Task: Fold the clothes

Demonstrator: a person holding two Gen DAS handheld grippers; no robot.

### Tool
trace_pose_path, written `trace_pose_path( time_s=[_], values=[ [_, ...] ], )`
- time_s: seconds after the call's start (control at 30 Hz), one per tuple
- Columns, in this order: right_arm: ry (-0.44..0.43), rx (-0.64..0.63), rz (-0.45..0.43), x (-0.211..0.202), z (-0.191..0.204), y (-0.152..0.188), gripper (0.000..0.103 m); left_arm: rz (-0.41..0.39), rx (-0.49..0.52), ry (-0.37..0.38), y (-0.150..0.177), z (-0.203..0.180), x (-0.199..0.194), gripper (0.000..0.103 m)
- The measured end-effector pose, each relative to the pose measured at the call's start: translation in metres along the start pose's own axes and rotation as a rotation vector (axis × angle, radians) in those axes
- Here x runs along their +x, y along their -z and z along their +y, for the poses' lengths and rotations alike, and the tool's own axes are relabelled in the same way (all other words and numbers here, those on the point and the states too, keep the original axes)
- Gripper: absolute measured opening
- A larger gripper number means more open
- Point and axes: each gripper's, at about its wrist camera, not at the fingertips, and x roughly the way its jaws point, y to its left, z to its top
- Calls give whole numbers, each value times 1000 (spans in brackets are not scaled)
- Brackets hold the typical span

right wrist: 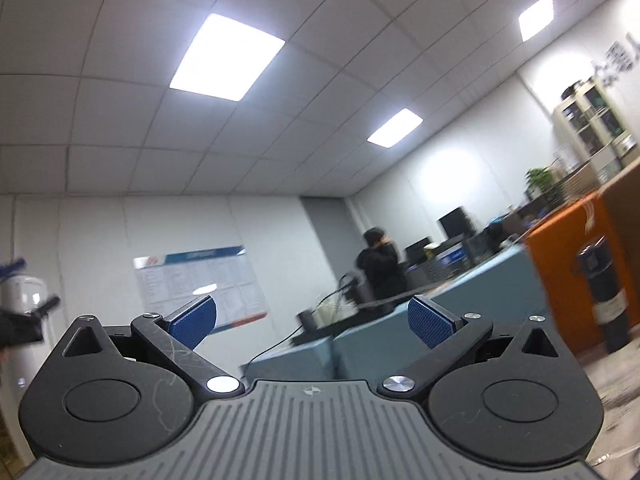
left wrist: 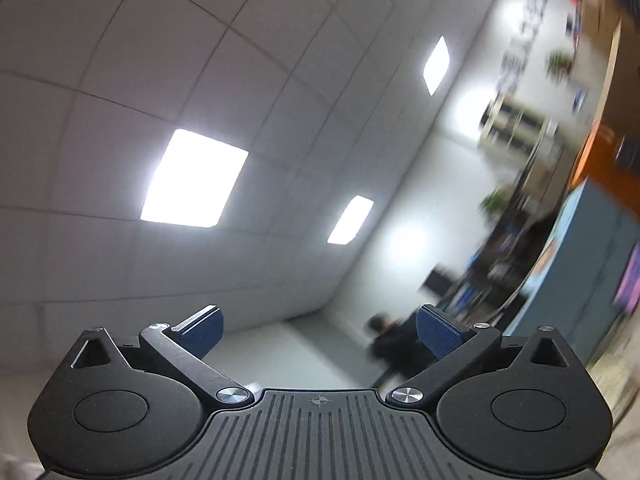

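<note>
No clothes show in either view. My left gripper (left wrist: 319, 334) is open and empty, tilted up at the ceiling and a far wall; its blue pads (left wrist: 204, 332) stand wide apart. My right gripper (right wrist: 312, 326) is also open and empty, pointed up and across the office, its blue pads (right wrist: 430, 326) wide apart. The left wrist view is blurred at the right.
A person in black (right wrist: 378, 264) stands at the far desks. Blue-grey partitions (right wrist: 440, 316) and an orange panel (right wrist: 568, 264) lie to the right, with a black cylinder (right wrist: 608, 292) in front. A wall chart (right wrist: 200, 284) and a water dispenser (right wrist: 24, 300) are at the left.
</note>
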Motion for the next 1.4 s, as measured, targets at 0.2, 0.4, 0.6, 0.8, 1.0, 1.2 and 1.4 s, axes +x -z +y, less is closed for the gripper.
trace_pose_path(
  time_s=[0.2, 0.4, 0.6, 0.8, 1.0, 1.2, 1.4],
  values=[
    [203, -141, -106, -69, -1, -74, 103, -187, -359, 286, -5, -63, 61, 103],
    [393, -135, -62, -88, -29, -91, 103, -190, -755, 552, 10, -138, 158, 103],
    [574, -108, -14, -53, -86, -53, 103, -94, -1037, 693, 21, -235, 226, 103],
    [649, -180, 49, 9, -114, -13, 103, -60, -1116, 839, 8, -293, 255, 103],
    [720, -235, 55, 47, -132, 0, 103, 41, -1141, 841, 12, -326, 274, 103],
    [929, -214, 105, 75, -184, 51, 103, 111, -1076, 847, 20, -349, 282, 103],
    [1044, -176, 112, 94, -227, 81, 103, 175, -1059, 848, 40, -362, 285, 103]
  ],
)
